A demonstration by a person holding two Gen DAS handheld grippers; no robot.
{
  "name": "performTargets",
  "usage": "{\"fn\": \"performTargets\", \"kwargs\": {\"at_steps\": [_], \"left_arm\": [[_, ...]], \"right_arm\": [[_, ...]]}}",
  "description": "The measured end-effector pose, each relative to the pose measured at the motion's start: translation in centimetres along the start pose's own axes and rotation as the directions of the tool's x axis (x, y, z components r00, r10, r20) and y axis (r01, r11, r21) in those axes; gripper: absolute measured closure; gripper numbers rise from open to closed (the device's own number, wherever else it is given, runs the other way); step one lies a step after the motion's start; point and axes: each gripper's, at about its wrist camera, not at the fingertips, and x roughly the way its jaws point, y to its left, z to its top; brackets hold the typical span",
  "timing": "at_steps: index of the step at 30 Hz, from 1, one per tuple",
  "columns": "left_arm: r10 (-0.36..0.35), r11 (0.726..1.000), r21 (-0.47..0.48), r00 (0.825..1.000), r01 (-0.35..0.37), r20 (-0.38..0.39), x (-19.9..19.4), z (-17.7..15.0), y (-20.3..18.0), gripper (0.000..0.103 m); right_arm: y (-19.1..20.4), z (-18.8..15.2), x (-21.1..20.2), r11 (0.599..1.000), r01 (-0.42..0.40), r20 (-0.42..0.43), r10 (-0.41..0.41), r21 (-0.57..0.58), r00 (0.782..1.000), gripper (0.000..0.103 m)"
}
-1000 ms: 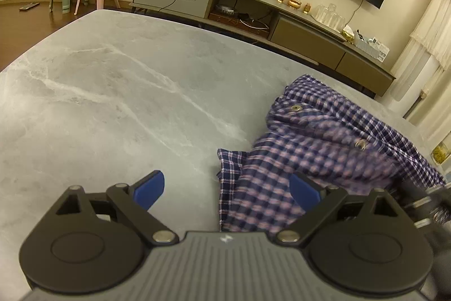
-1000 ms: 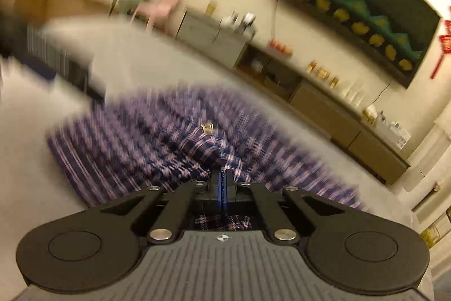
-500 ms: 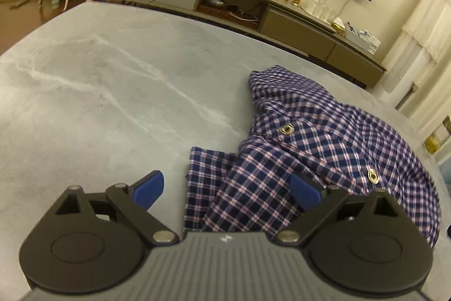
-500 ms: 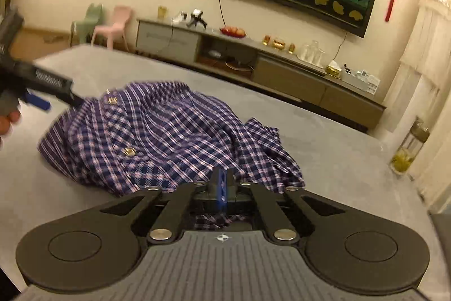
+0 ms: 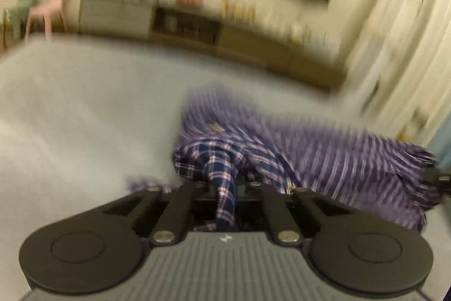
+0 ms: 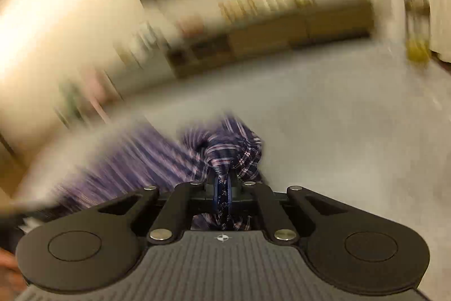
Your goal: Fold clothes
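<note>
Both views are motion-blurred. The left hand-held gripper (image 5: 225, 188) pinches a fold of the plaid shirt (image 5: 324, 160); the right hand-held gripper (image 6: 222, 188) pinches another bunched part. The shirt lies crumpled on the grey table (image 5: 84, 109), its far side.

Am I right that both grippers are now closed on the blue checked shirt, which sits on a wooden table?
Not quite: the table is grey stone-look, not wooden, as the left wrist view shows. The rest holds: the left gripper and the right gripper are each shut on the blue checked shirt.
</note>
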Motion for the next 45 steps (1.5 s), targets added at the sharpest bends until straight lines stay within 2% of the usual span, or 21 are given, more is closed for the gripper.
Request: {"fn": "performTargets", "kwargs": {"at_steps": [3, 5, 7, 9, 10, 12, 17, 19, 21, 22, 25, 26, 27, 29, 32, 35, 37, 40, 43, 44, 45], "left_arm": [[0.061, 0.995, -0.085, 0.979, -0.045, 0.197, -5.5, 4.6, 2.3, 0.096], [0.181, 0.981, -0.108, 0.967, -0.163, 0.182, -5.1, 6.6, 3.6, 0.084], [0.245, 0.968, -0.057, 0.969, -0.243, 0.032, -1.6, 7.4, 5.0, 0.068], [0.353, 0.934, -0.029, 0.933, -0.356, -0.073, 0.3, 5.8, 6.1, 0.069], [0.375, 0.925, -0.028, 0.924, -0.378, -0.081, 0.1, 4.7, 6.5, 0.059], [0.354, 0.933, -0.043, 0.933, -0.358, -0.067, -1.4, 2.0, 6.9, 0.037], [0.27, 0.962, 0.05, 0.959, -0.267, -0.088, -4.4, -3.6, 4.1, 0.027], [0.199, 0.976, 0.113, 0.975, -0.187, -0.103, -4.7, -5.1, 2.0, 0.021], [0.135, 0.975, 0.192, 0.982, -0.109, -0.128, -4.0, -6.8, -1.1, 0.01], [0.103, 0.967, 0.247, 0.982, -0.062, -0.156, -3.3, -7.9, -2.9, 0.008], [0.12, 0.906, 0.421, 0.977, -0.036, -0.175, -1.8, -11.4, -6.7, 0.007], [0.142, 0.883, 0.466, 0.977, -0.051, -0.161, -1.2, -12.3, -7.3, 0.007], [0.163, 0.858, 0.509, 0.975, -0.067, -0.147, -0.6, -13.1, -7.9, 0.012], [0.204, 0.812, 0.573, 0.974, -0.109, -0.104, 0.0, -13.9, -8.2, 0.06], [0.137, 0.835, 0.546, 0.987, -0.07, -0.082, -2.4, -11.8, -7.6, 0.087], [-0.028, 0.879, 0.476, 0.999, 0.035, -0.021, -8.8, -6.2, -7.3, 0.088], [-0.141, 0.894, 0.435, 0.989, 0.103, 0.054, -13.4, -1.1, -7.3, 0.088], [-0.212, 0.904, 0.403, 0.968, 0.144, 0.131, -16.1, 6.0, -7.7, 0.087], [-0.142, 0.906, 0.409, 0.988, 0.106, 0.057, -10.6, 10.4, -6.9, 0.072], [-0.089, 0.908, 0.41, 0.996, 0.082, -0.001, -7.8, 10.7, -6.2, 0.061], [-0.017, 0.912, 0.41, 0.999, 0.033, -0.044, -5.5, 10.1, -5.6, 0.06]], "right_arm": [[3.1, 4.7, -6.4, 0.982, -0.185, 0.193, 0.189, -0.04, 0.963, 0.101], [4.6, 6.0, -7.4, 0.976, -0.196, 0.22, 0.213, -0.093, 0.952, 0.101], [4.4, 5.3, -5.3, 0.979, -0.169, 0.152, 0.185, -0.113, 0.971, 0.101], [2.9, 2.8, -0.8, 0.988, -0.13, 0.026, 0.133, -0.086, 0.991, 0.101], [2.0, 1.3, 1.1, 0.992, -0.107, -0.031, 0.105, -0.071, 0.994, 0.101], [0.5, -1.9, 4.2, 0.997, -0.056, -0.112, 0.05, -0.049, 0.992, 0.1], [-4.3, -6.3, 7.0, 0.993, 0.032, -0.185, -0.01, 0.115, 0.983, 0.096], [-4.5, -5.8, 6.5, 0.991, 0.002, -0.144, 0.018, 0.137, 0.989, 0.087], [-4.4, -6.1, 5.8, 0.992, 0.018, -0.114, -0.003, 0.126, 0.993, 0.035], [-4.3, -6.3, 5.8, 0.992, 0.027, -0.106, -0.014, 0.123, 0.994, 0.026], [-3.3, -6.6, 8.2, 0.995, 0.016, -0.161, 0.0, 0.096, 0.987, 0.02], [-2.7, -7.0, 8.6, 0.997, 0.009, -0.183, 0.004, 0.071, 0.983, 0.026], [-2.2, -7.4, 8.9, 0.999, 0.0, -0.204, 0.008, 0.043, 0.979, 0.051], [-1.3, -7.7, 9.6, 1.0, -0.031, -0.238, 0.032, 0.008, 0.971, 0.092], [0.3, -5.9, 7.5, 0.997, -0.07, -0.179, 0.063, -0.034, 0.982, 0.098], [2.1, -3.0, 4.2, 0.992, -0.104, -0.077, 0.099, -0.076, 0.992, 0.099], [3.3, -1.0, 2.1, 0.987, -0.124, -0.01, 0.124, -0.105, 0.992, 0.099], [5.1, 2.0, -1.2, 0.977, -0.15, 0.09, 0.165, -0.152, 0.982, 0.099], [6.9, 5.0, -4.5, 0.965, -0.171, 0.187, 0.209, -0.201, 0.96, 0.098], [6.6, 4.8, -1.9, 0.973, -0.121, 0.151, 0.151, -0.195, 0.977, 0.093], [5.3, 3.8, 1.0, 0.982, -0.058, 0.075, 0.073, -0.182, 0.994, 0.079]]}}
